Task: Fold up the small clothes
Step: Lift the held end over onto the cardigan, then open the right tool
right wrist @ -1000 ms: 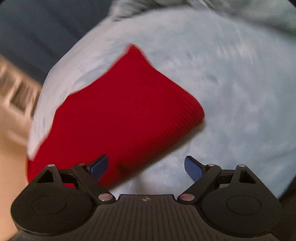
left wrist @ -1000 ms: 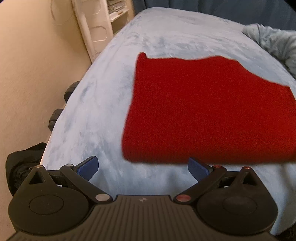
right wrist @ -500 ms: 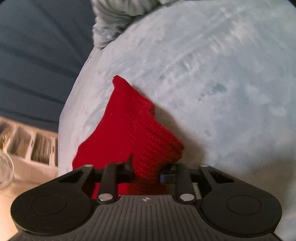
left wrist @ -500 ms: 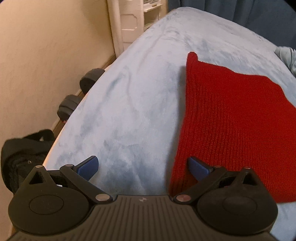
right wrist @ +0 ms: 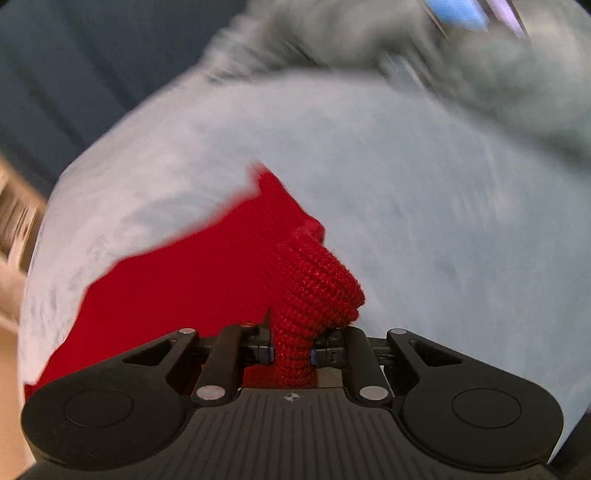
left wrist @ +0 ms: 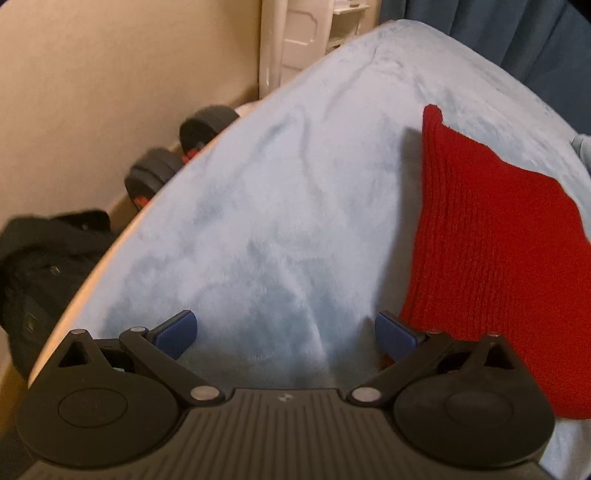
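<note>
A red knit cloth (left wrist: 491,258) lies folded on the pale blue fleece bed cover (left wrist: 277,221). My left gripper (left wrist: 286,332) hovers open over bare cover, and the cloth's near left edge lies just beyond its right fingertip (left wrist: 393,334). In the right wrist view the same red cloth (right wrist: 207,288) has one corner bunched up and pinched in my right gripper (right wrist: 292,350). Those jaws are still closing, with the pads pressing on the knit. The corner is lifted off the cover while the rest of the cloth trails down to the left.
The bed's left edge drops to the floor, where dumbbells (left wrist: 177,155) and a black bag (left wrist: 40,266) sit by the beige wall. A white shelf unit (left wrist: 295,33) and dark blue curtain (left wrist: 517,33) stand beyond. A crumpled grey-blue pile (right wrist: 480,66) lies at the bed's far side.
My right gripper closed on the red cloth's corner and rose with it. The left gripper slid left, so the cloth moved from the centre to the right of its view.
</note>
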`<state>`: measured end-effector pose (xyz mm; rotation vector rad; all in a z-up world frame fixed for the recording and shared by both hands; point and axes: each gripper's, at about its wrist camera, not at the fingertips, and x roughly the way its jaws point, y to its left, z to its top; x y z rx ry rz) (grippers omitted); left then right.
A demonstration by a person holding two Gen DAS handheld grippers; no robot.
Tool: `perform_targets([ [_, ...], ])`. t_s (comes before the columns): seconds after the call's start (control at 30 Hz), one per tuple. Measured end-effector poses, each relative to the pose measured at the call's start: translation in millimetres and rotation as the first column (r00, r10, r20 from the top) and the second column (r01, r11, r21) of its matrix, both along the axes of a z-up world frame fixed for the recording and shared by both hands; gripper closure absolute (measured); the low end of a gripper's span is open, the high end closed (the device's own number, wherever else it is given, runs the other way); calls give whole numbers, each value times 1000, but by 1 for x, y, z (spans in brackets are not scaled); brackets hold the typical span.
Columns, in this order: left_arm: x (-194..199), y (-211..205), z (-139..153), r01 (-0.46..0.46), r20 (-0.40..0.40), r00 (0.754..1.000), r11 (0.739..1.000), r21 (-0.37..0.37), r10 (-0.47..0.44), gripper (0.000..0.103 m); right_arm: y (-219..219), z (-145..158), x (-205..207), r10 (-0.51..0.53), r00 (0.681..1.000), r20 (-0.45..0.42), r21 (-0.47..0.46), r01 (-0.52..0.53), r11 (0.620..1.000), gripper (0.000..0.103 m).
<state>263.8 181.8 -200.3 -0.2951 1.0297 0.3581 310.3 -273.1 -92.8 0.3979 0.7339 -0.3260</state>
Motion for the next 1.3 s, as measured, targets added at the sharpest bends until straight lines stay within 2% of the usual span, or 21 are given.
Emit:
perform_targets([
  [0.07,-3,1,-3,8,12,1000,1000,-6,-8,0,69,33,9,180,980,80,-193,-162,968,88],
  [0.13,-6,3,-4,19,25,1000,1000,-14,-19,0,143,48,8,372,921,112,-349,-314,883,88],
  [0.17,-7,5,-4,22,31,999,1000,-22,-21,0,183,49,3,476,873,108,-427,-392,815,88],
  [0.23,-10,13,-1,14,48,999,998,-56,-12,0,260,32,-20,685,727,38,-558,-553,618,88],
  [0.3,-14,24,1,-11,63,998,996,-87,17,1,315,-5,-47,816,571,-90,-592,-689,418,88],
  [0.33,-16,30,1,-28,68,997,995,-94,34,1,332,-26,-58,845,510,-161,-573,-746,340,88],
  [0.4,-22,42,2,-58,71,995,992,-108,66,1,352,-66,-74,859,431,-276,-523,-817,242,87],
  [0.43,-23,45,2,-65,71,995,992,-112,73,1,355,-76,-79,852,436,-290,-538,-811,232,87],
  [0.53,-26,49,2,-63,77,994,991,-120,73,1,347,-78,-80,854,461,-241,-529,-800,283,77],
  [0.6,-25,48,4,-57,80,995,991,-122,67,1,342,-68,-81,882,422,-208,-480,-830,284,58],
  [0.67,-28,48,6,-48,88,994,988,-143,61,1,336,-57,-86,915,362,-178,-403,-875,268,47],
  [0.73,-29,50,11,-47,97,993,983,-178,65,1,323,-49,-94,937,318,-146,-319,-912,260,43],
  [0.8,-32,53,20,-42,122,990,977,-210,69,1,310,-38,-102,944,305,-126,-287,-922,259,48],
  [0.83,-32,52,26,-35,140,988,975,-221,67,1,302,-32,-102,940,324,-111,-275,-918,284,48],
  [0.87,-32,51,33,-20,161,985,973,-229,58,0,294,-24,-102,928,363,-88,-268,-906,329,48],
  [0.97,-30,44,57,49,244,970,971,-234,10,0,264,-8,-85,844,536,-13,-269,-815,513,48],
  [1.03,-24,32,68,110,286,957,969,-221,-43,0,248,-8,-71,774,633,-11,-260,-749,609,48],
  [1.1,-16,16,72,182,282,951,964,-193,-123,1,232,-13,-58,706,708,-30,-218,-694,686,52],
  [1.17,-8,-1,64,231,256,948,962,-145,-189,6,219,-24,-51,677,733,-63,-173,-676,716,56],
  [1.23,-2,-13,44,240,147,963,967,-86,-226,12,215,-45,-56,678,713,-178,-139,-700,700,59],
  [1.3,-9,-10,25,234,119,968,965,-119,-220,11,214,-60,-67,695,687,-211,-150,-725,672,60],
])
